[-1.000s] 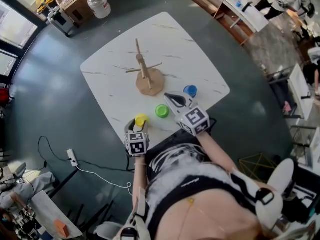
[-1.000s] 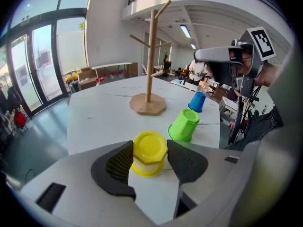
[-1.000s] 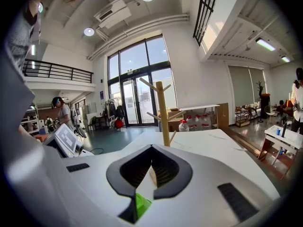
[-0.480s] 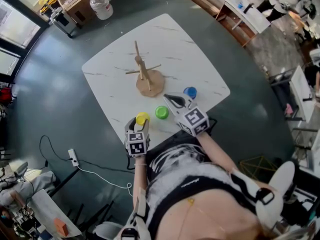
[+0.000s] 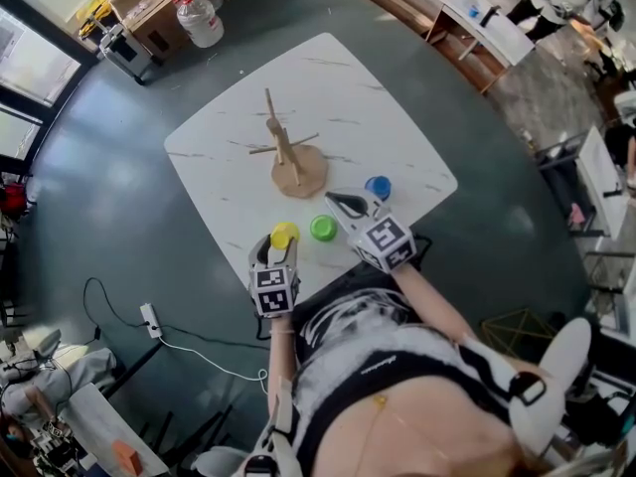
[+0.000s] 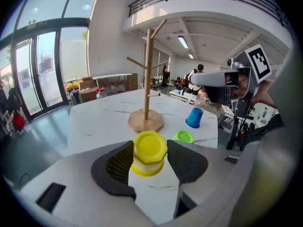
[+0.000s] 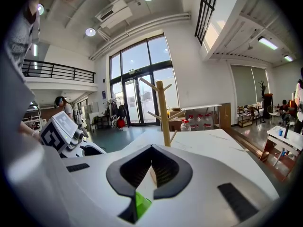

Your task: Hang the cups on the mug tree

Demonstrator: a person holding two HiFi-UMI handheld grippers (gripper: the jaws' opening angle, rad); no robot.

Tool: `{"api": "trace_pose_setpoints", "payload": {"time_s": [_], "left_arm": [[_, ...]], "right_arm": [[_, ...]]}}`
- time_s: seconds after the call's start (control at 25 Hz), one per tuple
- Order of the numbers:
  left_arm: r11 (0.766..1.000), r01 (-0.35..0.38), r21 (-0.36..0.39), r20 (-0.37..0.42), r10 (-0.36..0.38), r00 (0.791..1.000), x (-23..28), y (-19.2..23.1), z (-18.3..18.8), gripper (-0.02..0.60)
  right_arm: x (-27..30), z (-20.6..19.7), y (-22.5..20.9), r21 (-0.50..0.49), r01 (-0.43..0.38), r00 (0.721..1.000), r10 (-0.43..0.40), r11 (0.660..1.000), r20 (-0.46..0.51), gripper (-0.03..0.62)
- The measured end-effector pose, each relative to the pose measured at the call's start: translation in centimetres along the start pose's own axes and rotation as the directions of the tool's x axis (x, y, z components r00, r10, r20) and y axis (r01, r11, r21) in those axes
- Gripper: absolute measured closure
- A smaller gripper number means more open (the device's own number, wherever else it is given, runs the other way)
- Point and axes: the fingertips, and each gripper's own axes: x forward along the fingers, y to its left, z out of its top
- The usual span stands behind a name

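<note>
Between left gripper (image 6: pixel 150 147) fingers (image 6: pixel 117 164) — yellow cup (image 6: pixel 149 151), inverted, clamped.

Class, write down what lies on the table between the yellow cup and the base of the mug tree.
Nothing: only bare marble tabletop separates the yellow cup and the mug tree base, as the left gripper view shows.

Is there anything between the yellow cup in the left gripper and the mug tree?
Nothing visible does: only bare table lies between the yellow cup and the mug tree. The green cup sits off to the right.
</note>
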Motion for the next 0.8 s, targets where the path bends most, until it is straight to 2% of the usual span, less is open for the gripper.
{"api": "trace_pose_setpoints", "payload": {"time_s": [0.36, 0.8], "left_arm": [[1.0, -0.005, 0.012, 0.061, 0.004, 0.998, -0.8, -0.4, 2.4, 0.347], [0.996, -0.021, 0.088, 0.145, 0.008, 0.989, -1.7, -1.5, 5.6, 0.347]], "right_arm": [[-0.2, -0.1, -0.2, -0.01, 0.004, 1.0, -0.004, 1.0, -0.011, 0.591], [-0.5, -0.7, -0.4, -0.007, 0.004, 1.0, -0.004, 1.0, -0.017, 0.591]]}}
